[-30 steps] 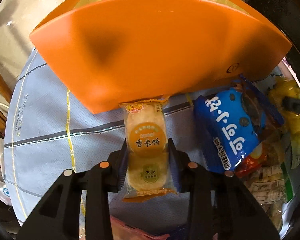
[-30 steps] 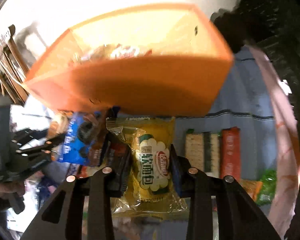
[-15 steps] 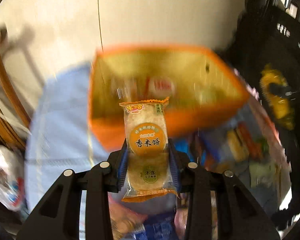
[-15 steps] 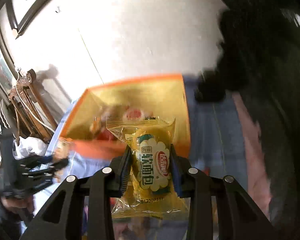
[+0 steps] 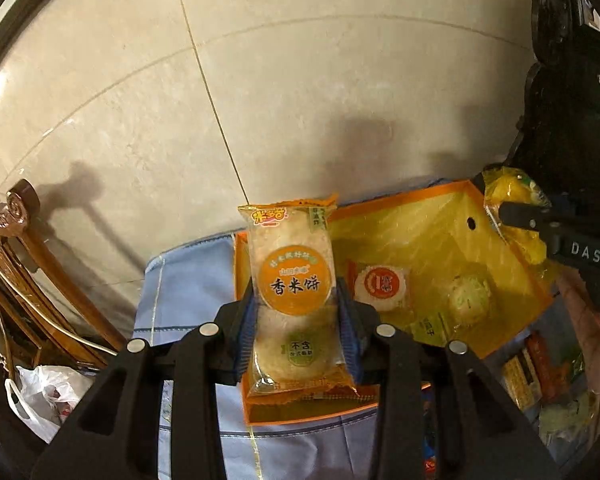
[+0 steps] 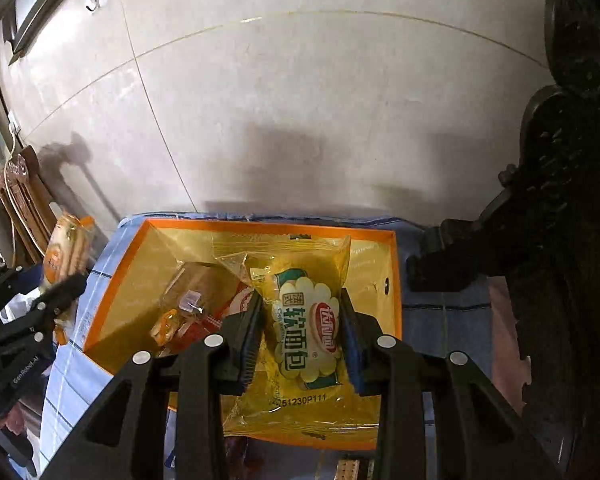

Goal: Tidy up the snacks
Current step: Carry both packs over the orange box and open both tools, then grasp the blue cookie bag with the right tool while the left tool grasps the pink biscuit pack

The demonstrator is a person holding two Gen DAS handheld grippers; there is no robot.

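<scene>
My left gripper [image 5: 296,292] is shut on an orange-labelled rice cracker packet [image 5: 294,248], held upright above the near left corner of the open orange box [image 5: 432,216]. My right gripper [image 6: 300,308] holds a yellow soft-bread packet [image 6: 304,320] over the orange box [image 6: 260,226]. Its jaws are opening, and the pads still touch the packet's sides. Several wrapped snacks [image 6: 184,308] lie inside, among them a white-and-red round one [image 5: 380,284]. Each gripper shows in the other's view: the right gripper [image 5: 516,216] and the left gripper [image 6: 60,288].
The box stands on a table with a blue cloth [image 5: 188,280] against a tiled wall. Loose snacks [image 5: 532,368] lie on the cloth right of the box. A wooden chair [image 5: 28,248] and a white plastic bag [image 5: 44,396] are at the left, dark carved furniture [image 6: 560,200] at the right.
Both grippers have risen with their packets from in front of the box's near wall to above it. The box's inside now shows.
</scene>
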